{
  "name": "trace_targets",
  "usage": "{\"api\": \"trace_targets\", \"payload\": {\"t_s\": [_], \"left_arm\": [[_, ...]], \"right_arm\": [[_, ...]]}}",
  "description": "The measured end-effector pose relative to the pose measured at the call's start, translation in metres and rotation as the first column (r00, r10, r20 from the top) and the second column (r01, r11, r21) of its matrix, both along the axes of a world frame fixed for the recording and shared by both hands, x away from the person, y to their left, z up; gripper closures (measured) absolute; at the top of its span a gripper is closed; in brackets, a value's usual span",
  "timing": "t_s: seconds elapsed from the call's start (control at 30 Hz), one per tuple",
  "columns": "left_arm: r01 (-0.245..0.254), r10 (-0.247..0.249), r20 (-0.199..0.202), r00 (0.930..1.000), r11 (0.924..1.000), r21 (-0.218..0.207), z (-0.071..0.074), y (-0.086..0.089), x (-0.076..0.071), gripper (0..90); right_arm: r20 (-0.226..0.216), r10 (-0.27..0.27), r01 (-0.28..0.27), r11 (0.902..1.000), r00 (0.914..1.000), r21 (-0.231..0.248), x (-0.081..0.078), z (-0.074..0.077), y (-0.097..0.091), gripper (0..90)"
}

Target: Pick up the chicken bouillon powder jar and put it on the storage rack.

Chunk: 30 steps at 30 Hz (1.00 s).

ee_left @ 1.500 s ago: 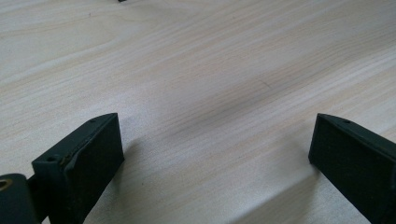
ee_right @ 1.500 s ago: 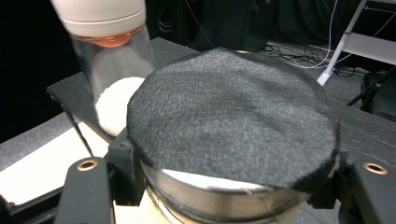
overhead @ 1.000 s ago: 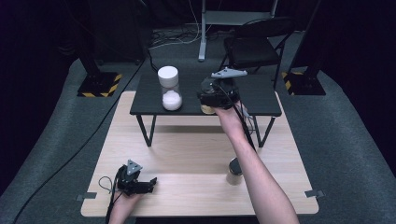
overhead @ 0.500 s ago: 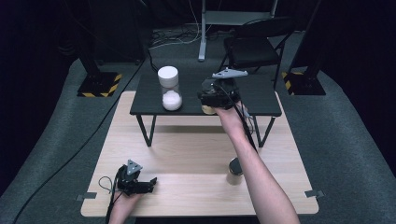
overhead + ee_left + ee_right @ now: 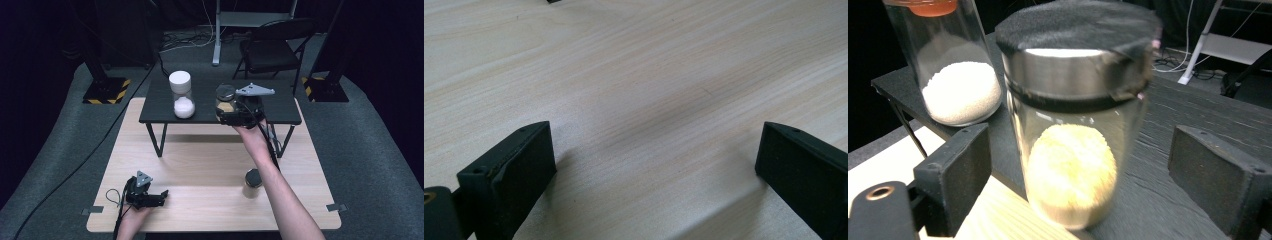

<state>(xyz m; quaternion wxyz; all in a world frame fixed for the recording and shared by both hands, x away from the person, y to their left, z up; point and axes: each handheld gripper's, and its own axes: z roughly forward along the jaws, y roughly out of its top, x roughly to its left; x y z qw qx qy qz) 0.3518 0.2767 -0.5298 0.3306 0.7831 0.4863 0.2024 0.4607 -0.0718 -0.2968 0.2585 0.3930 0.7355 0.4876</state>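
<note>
A: Quick, where's the jar with the metal lid (image 5: 1075, 120)?

B: It stands upright on the small black table (image 5: 280, 112), right at the front edge. In my right gripper view it sits between my two jaws, dead ahead at twelve o'clock, long axis straight up.

A: Are you gripping it?

B: No. My right gripper (image 5: 235, 116) has just been opening; the jaws stand apart, with a clear gap on each side of the glass. The jar is between them but nothing presses on it.

A: And the left?

B: My left gripper (image 5: 145, 196) rests on the light wooden table (image 5: 200, 170) at about seven o'clock in the high view, jaws wide apart over bare wood. It is well apart from the jar, so the right hand is the nearer by far.

A: Neighbours?

B: A white-lidded jar (image 5: 181, 95) of white grains stands at about nine o'clock from mine, on the same black table. Another jar (image 5: 252, 183) stands on the wooden table near my right forearm.

A: Next move, your guess?

B: Probably drawing straight back towards six o'clock, clear of the glass.
</note>
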Motion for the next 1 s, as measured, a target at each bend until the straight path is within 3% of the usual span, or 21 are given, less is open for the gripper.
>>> {"api": "trace_targets", "payload": {"t_s": [0.37, 1.0], "left_arm": [[0.0, 0.0, 0.0, 1.0, 1.0, 0.0, 0.0, 0.0, 0.0, 2.3], [0.001, -0.001, 0.0, 1.0, 1.0, 0.0, 0.0, 0.0, 0.0, 2.3]], "right_arm": [[0.018, 0.0, 0.0, 0.9998, 0.9998, 0.019, -0.025, -0.004, -0.019, 7.4], [-0.01, -0.012, 0.013, 0.9988, 0.9999, 0.048, -0.055, -0.045, -0.044, 7.3]]}}
